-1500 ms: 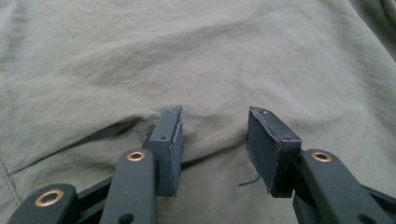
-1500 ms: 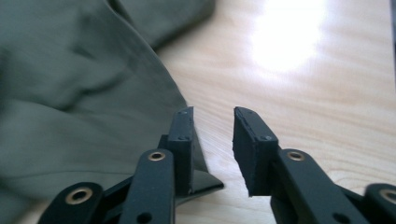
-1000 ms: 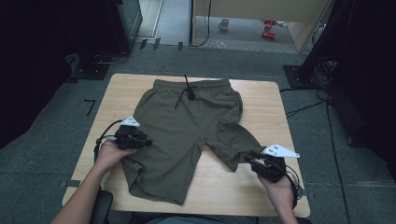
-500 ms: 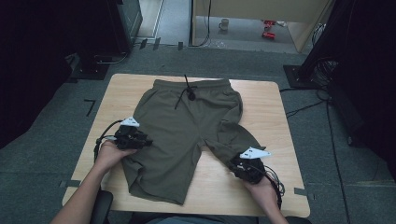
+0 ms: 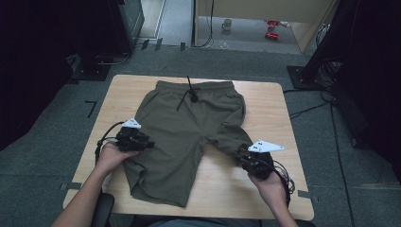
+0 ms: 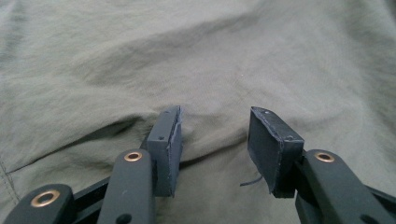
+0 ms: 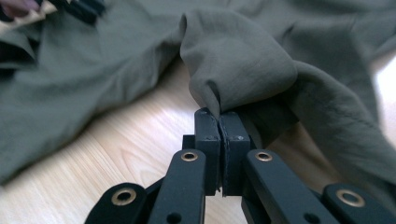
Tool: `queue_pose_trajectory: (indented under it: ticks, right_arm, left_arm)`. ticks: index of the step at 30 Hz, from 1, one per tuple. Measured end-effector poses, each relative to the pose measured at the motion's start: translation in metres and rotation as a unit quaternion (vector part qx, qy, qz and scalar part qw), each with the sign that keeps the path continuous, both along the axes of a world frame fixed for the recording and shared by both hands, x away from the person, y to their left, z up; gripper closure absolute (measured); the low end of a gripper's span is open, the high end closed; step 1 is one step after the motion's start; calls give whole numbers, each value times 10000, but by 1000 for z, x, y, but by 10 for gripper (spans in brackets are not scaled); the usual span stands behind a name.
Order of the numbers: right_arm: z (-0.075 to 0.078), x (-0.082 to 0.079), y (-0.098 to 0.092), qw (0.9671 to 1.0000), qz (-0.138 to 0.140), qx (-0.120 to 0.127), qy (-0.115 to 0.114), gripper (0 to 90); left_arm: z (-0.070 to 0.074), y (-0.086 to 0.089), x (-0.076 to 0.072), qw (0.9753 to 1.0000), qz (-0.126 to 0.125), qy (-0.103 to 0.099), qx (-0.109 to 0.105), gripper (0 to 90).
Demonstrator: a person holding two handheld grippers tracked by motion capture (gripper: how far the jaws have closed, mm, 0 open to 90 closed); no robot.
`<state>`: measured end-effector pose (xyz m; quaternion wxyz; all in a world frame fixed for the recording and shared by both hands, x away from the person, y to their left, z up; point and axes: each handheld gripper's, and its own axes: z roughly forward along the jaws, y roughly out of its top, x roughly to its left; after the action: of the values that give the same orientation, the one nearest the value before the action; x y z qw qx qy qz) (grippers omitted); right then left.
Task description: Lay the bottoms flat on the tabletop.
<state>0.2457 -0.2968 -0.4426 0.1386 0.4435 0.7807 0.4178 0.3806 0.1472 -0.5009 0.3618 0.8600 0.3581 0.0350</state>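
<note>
— Right tool [image 7: 219, 122]?
— Pressed together on a bunched fold of the olive shorts' [image 5: 189, 127] leg hem, just above bare wood.
— Left tool [image 6: 214, 140]?
— Spread apart, resting on the other leg's fabric, nothing pinched between.
— Shorts?
— Spread flat across the middle of the wooden tabletop [image 5: 279, 109], waistband and black drawstring [image 5: 189, 92] at the far side, legs toward the near edge.

One pair of olive shorts [image 5: 189, 130] (single drawstring), one wooden table [image 5: 274, 113], two grippers: left gripper [image 5: 146, 143], right gripper [image 5: 242, 158].
</note>
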Motion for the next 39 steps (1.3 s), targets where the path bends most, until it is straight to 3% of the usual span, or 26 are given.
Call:
queue_pose_trajectory:
  ticks: [8,12,15,20,27,30,33,35,37,39]
  right_arm:
    - [41,4,1,9995,19,256,-166,860]
    - [48,9,2,9979,29,278,-580,752]
    - [47,13,0,9975,-26,208,-682,711]
    - [33,20,-21,9985,-292,115,-446,655]
    - [1,32,-47,9971,-674,79,-344,529]
    - [-17,42,-59,9962,-855,150,-80,513]
    - [-27,46,-58,9961,-819,235,209,518]
    - [-31,44,-52,9972,-693,121,264,520]
    - [-35,40,-47,9976,-590,101,336,516]
    - [-38,38,-43,9977,-494,88,459,506]
  left_arm:
    - [0,0,0,10000,0,-7,-11,547]
    - [0,0,0,10000,2,-5,-9,547]
    - [0,0,0,10000,5,-1,-31,547]
    - [0,0,0,10000,2,-9,-18,547]
    - [0,-1,0,10000,1,-17,-3,544]
    - [0,-1,0,10000,-4,-29,3,544]
    - [0,-1,0,10000,-15,-27,15,540]
    - [1,-2,0,10000,12,-32,46,540]
    - [5,-5,-2,9997,-6,-230,17,540]
    - [14,-13,-4,9990,-82,-382,-209,539]
